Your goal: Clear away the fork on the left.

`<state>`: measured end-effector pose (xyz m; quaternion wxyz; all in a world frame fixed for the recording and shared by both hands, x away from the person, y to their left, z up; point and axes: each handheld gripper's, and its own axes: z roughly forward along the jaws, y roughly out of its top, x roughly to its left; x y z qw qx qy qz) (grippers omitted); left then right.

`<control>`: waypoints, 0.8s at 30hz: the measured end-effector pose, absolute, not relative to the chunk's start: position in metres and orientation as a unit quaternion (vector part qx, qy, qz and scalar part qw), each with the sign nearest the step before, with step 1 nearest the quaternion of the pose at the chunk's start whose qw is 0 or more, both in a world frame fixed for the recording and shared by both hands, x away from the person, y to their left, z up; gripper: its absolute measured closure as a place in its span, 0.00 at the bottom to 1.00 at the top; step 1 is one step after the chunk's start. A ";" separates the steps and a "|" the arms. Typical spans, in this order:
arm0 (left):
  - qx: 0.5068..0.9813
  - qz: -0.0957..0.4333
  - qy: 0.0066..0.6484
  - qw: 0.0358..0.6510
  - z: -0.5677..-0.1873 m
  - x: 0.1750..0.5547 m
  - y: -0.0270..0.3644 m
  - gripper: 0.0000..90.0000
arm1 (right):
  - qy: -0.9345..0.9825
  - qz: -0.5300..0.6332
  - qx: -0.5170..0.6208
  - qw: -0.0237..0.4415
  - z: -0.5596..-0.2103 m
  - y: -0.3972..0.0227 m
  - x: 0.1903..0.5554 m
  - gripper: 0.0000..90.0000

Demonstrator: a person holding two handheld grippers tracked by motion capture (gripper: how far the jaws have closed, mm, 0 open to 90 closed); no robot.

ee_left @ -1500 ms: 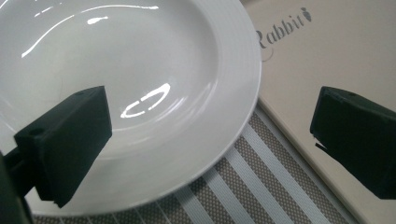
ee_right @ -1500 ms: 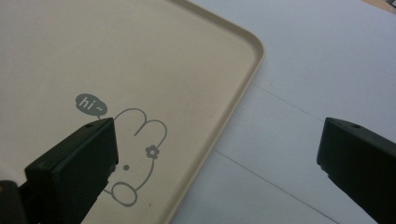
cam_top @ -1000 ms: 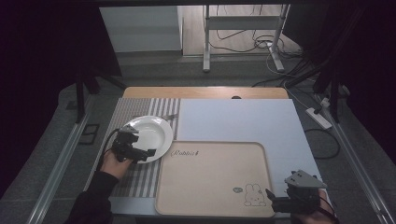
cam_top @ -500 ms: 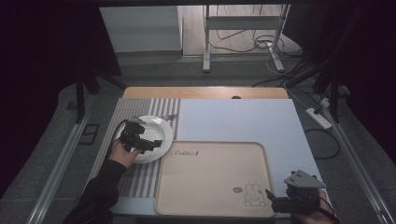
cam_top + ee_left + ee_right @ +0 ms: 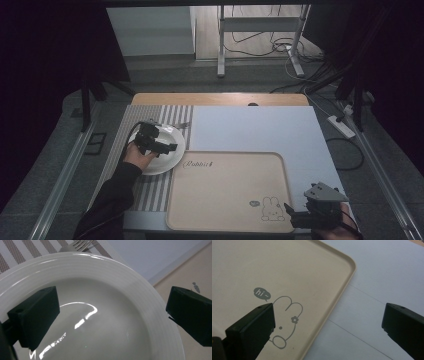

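A white plate lies on a striped placemat at the left. My left gripper hovers over the plate, open, with nothing between its jaws. In the left gripper view the plate spreads under the wide-apart jaws of that gripper. A beige tray with a rabbit drawing sits front and centre. My right gripper is open at the tray's front right corner. In the right gripper view its jaws straddle the tray's edge by the rabbit drawing.
A fork lies on the placemat just beyond the plate, and its tines show in the left gripper view. A pale blue mat covers the table's right and far side. A wooden table edge runs along the back.
My left gripper has moved forward and right, from the plate's near left rim to above its middle. The right gripper has stayed put.
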<state>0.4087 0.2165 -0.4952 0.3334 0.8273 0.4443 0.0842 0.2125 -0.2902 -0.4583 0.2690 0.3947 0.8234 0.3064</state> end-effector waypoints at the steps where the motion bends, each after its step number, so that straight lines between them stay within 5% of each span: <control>1: 0.827 0.084 0.444 0.333 -0.495 0.409 0.217 0.00 | 0.823 0.306 0.395 0.269 -0.458 -0.290 0.212 0.00; 18: 0.836 0.086 0.439 0.317 -0.494 0.441 0.202 0.00 | 0.826 0.304 0.391 0.268 -0.459 -0.289 0.212 0.00; 24: 0.840 0.092 0.434 0.312 -0.491 0.450 0.200 0.08 | 0.828 0.303 0.389 0.267 -0.459 -0.289 0.212 0.00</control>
